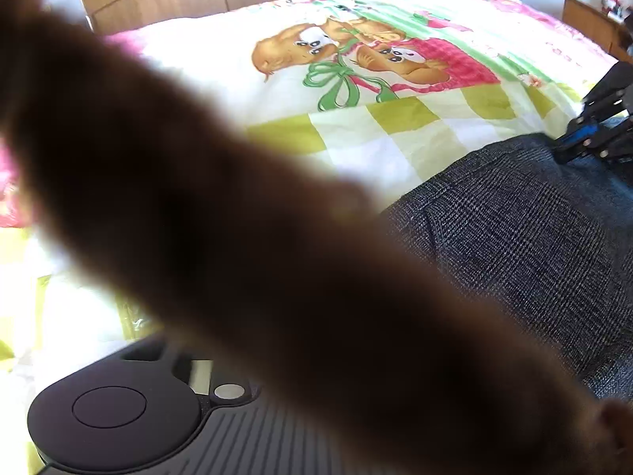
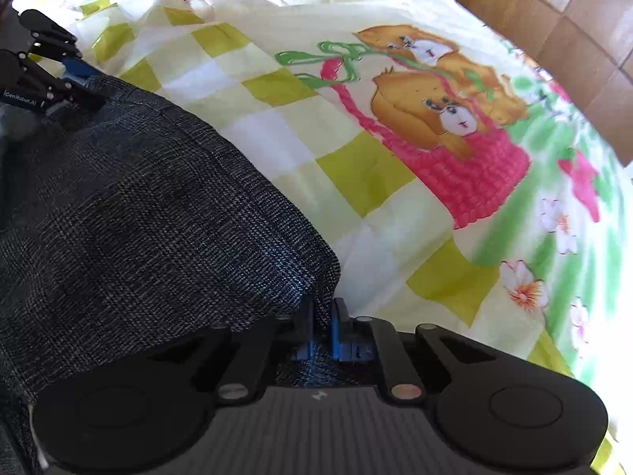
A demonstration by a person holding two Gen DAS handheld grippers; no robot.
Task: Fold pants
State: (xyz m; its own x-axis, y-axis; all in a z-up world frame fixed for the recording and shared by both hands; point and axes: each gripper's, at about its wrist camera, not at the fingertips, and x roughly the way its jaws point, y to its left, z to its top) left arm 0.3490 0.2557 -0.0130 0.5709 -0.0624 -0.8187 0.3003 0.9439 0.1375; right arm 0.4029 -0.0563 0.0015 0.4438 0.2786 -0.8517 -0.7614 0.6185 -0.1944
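Right tongs (image 2: 322, 326) are closed on a corner of the dark checked pants (image 2: 130, 213), cloth pinched between the blue fingertips (image 2: 340, 332). Left tongs (image 2: 79, 93) grip the far edge of the pants at upper left. The pants lie bunched over a bedsheet (image 2: 356, 182) printed with cartoon bears.

Blurred brown shape (image 1: 253, 261) hides left tool's fingers — pants (image 1: 534, 245) cut off at frame edge

The right gripper (image 2: 322, 322) has its blue fingertips (image 2: 339, 316) pinched close together, a fold of dark cloth caught between them just ahead of its black body. The left gripper (image 2: 73, 79) sits off to its left, fingers closed on the same cloth's far corner. A blurred brown shape crosses most of the left wrist view.
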